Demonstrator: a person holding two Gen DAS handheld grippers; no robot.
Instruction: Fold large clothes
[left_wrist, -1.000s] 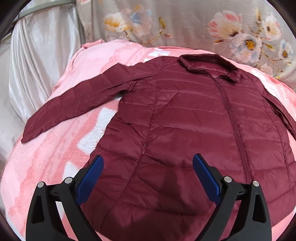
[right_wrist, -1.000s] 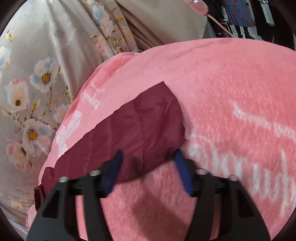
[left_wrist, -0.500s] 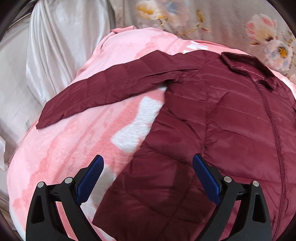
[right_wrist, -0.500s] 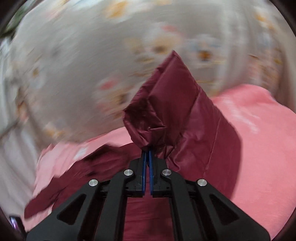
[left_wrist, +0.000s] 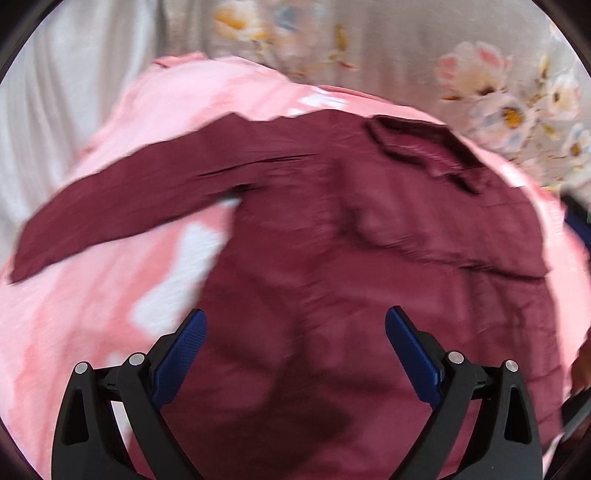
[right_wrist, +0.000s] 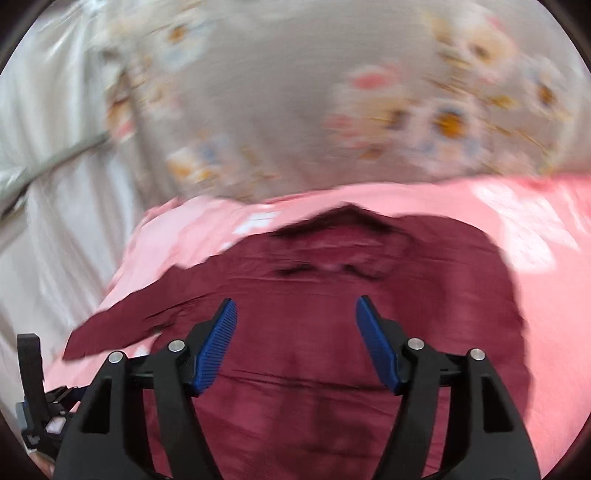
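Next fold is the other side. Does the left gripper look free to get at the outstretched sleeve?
Probably yes. The left gripper is open and empty, and the sleeve lies flat on the pink blanket with nothing over it.

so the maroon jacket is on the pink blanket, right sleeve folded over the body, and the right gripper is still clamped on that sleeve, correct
Not quite. The right gripper is not clamped on the sleeve: the right wrist view shows its fingers spread apart with nothing between them, having just been opening. The rest holds: the maroon jacket lies on the pink blanket, with the right sleeve folded across its body.
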